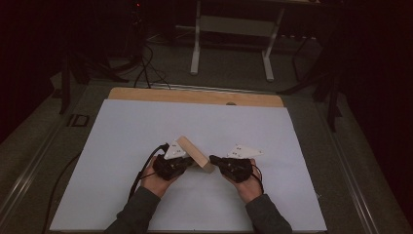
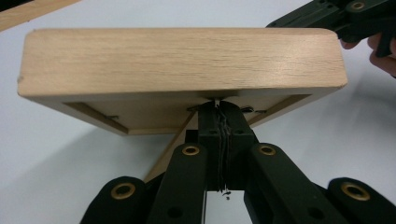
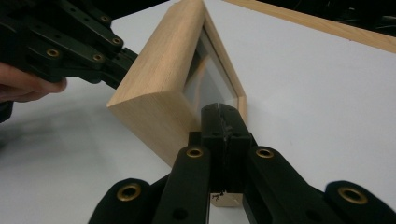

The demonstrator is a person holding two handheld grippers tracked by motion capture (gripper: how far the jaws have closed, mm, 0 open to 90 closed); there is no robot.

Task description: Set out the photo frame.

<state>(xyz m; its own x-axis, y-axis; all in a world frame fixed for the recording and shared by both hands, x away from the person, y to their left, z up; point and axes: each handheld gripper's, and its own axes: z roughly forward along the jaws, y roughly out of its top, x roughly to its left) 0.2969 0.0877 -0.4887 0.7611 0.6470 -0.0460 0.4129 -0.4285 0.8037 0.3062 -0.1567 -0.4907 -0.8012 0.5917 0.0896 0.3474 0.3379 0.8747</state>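
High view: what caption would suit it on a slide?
Two hand-held tools, left and right, shut, meet a wooden picture frame on the white table.

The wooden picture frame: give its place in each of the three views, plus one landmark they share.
High view: wooden picture frame at centre, between both grippers.
Left gripper view: frame spans the upper half.
Right gripper view: frame stands centre-left.
Shared landmark: white table sheet.

Wooden frame (image 1: pixel 195 154): one, centre of the high view
Left gripper (image 1: pixel 187 165): one, lower centre-left
Right gripper (image 1: pixel 214 160): one, lower centre-right
Grey three-cornered plates: two, one per gripper
White sheet (image 1: pixel 122 146): one
Wooden board (image 1: pixel 146 95): one, upper centre
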